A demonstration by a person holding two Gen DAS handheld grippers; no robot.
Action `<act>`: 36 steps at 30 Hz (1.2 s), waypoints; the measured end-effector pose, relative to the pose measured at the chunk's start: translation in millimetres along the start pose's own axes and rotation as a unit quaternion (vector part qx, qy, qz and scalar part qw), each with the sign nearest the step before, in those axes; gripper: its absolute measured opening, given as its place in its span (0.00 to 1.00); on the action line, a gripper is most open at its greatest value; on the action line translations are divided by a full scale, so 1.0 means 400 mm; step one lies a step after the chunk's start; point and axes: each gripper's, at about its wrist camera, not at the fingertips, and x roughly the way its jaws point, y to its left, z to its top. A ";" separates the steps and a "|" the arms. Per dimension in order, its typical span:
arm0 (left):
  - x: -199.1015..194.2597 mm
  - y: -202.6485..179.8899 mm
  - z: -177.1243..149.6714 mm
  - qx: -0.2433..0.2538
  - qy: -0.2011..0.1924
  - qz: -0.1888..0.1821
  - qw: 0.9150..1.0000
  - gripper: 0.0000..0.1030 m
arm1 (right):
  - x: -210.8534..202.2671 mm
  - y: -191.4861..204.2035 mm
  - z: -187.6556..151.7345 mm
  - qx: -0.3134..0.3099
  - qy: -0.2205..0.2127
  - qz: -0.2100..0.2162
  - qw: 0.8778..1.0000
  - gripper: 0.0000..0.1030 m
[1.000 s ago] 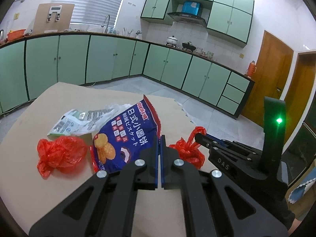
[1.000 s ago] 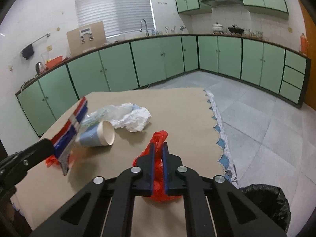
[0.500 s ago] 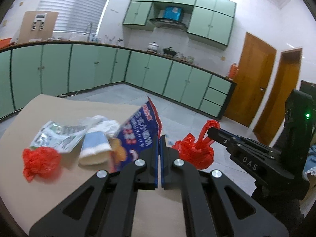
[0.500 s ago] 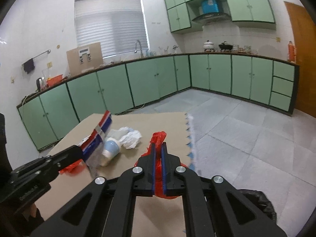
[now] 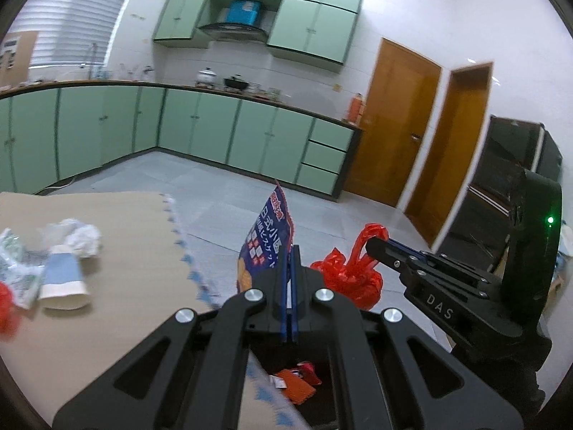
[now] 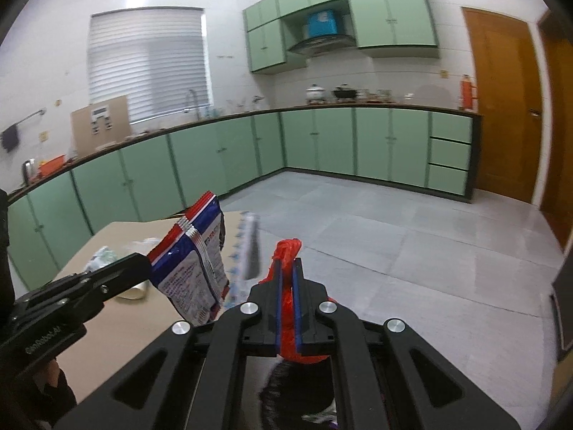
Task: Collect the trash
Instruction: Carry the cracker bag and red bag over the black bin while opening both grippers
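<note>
We see the tan surface [image 5: 136, 222] at nine o'clock in the left wrist view, carrying a paper cup [image 5: 62, 279] and crumpled white wrappers [image 5: 84, 238]. Our left hand-held gripper [image 5: 290, 251] pinches a blue snack bag [image 5: 266, 240], lifted off the surface past its scalloped edge. Our right hand-held gripper [image 6: 287, 263] is pressed onto a knotted red plastic bag [image 6: 286, 251], at three o'clock of the snack bag. A black-lined trash bin [image 5: 315, 369] sits at six o'clock beneath both.
</note>
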 end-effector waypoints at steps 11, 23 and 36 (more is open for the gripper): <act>0.177 -0.114 -0.082 0.027 0.061 -0.033 0.997 0.00 | 0.028 -0.173 -0.104 0.030 0.035 -0.066 0.997 0.05; 0.311 -0.128 -0.128 0.049 0.108 -0.021 0.993 0.02 | 0.088 -0.264 -0.173 0.060 0.075 -0.084 0.992 0.06; 0.342 -0.100 -0.137 0.044 0.125 -0.011 0.991 0.26 | 0.088 -0.276 -0.170 0.069 0.074 -0.097 0.990 0.41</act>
